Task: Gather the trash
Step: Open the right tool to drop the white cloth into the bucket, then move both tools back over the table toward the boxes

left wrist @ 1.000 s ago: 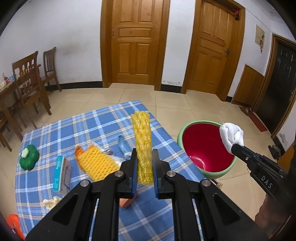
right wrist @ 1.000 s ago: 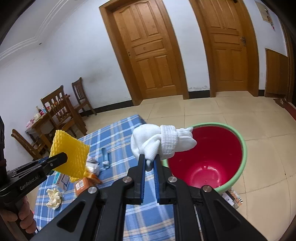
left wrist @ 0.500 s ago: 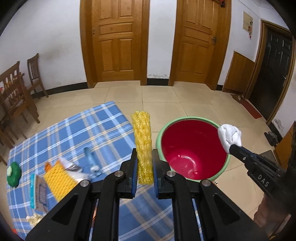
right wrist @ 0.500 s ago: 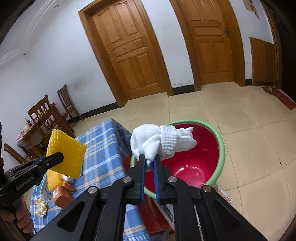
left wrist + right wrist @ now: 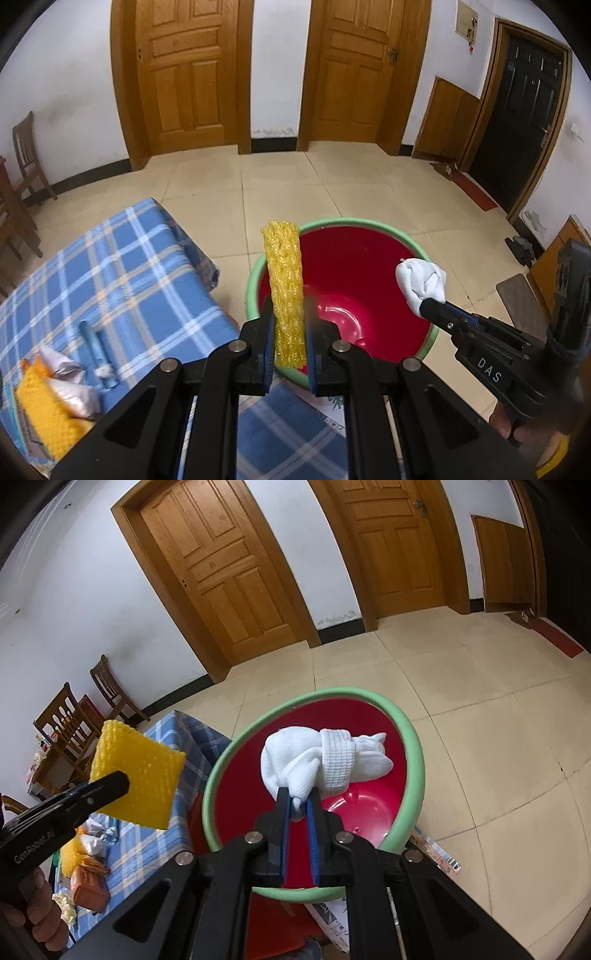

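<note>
Holding trash over bin (image 5: pixel 255 280): both grippers loaded.
Right gripper (image 5: pixel 298 808) clamps sock (image 5: pixel 325 762) above the bowl; left gripper (image 5: pixel 289 332) clamps upright foam (image 5: pixel 285 291), seemingly at the near rim.

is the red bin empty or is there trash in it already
Empty, as far as shows: the red bin has a bare bottom. The white cloth is still clamped in the right claw above it.
</note>
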`<act>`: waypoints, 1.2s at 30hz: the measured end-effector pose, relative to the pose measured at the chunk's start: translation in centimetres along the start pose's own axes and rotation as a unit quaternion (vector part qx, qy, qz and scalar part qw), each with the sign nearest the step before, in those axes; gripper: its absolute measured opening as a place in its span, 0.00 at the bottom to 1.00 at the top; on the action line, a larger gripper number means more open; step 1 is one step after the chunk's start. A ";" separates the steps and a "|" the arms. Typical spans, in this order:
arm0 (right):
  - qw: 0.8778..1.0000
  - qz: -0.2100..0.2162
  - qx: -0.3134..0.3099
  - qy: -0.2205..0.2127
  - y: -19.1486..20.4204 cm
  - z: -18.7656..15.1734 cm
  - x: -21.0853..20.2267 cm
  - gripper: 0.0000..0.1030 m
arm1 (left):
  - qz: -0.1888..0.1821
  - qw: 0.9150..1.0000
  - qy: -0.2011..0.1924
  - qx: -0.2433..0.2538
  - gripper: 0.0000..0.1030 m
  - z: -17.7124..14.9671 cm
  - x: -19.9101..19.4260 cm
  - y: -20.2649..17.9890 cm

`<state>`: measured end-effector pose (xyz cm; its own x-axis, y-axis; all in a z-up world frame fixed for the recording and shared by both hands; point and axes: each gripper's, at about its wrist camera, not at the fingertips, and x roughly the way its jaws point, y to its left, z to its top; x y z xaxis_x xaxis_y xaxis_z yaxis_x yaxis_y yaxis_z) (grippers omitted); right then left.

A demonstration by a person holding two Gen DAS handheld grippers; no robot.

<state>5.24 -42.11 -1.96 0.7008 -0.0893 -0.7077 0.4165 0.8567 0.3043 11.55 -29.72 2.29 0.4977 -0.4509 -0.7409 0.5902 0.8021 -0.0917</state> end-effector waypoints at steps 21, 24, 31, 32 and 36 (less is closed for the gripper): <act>1.000 -0.002 0.003 0.015 -0.6 0.3 2.3 0.22 | 0.017 0.999 0.030 -0.024 0.52 -0.6 4.4 0.4; 1.000 -0.004 0.000 0.009 -0.4 0.2 2.0 0.31 | 0.024 0.999 0.029 -0.031 0.56 -0.7 4.0 0.7; 1.000 -0.003 -0.010 0.002 0.5 0.5 1.3 0.34 | 0.034 0.998 0.024 -0.045 0.57 -1.2 2.6 1.4; 1.000 -0.003 -0.011 0.001 0.7 0.5 1.3 0.34 | 0.035 0.998 0.024 -0.048 0.57 -1.3 2.4 1.6; 1.000 -0.002 -0.016 -0.003 1.2 0.6 0.8 0.35 | 0.042 0.997 0.020 -0.056 0.57 -1.5 1.4 2.1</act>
<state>6.67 -41.44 -1.72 0.7031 -0.0960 -0.7046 0.4000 0.8726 0.2802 12.50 -28.05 0.08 0.5143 -0.3666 -0.7753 0.4725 0.8756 -0.1006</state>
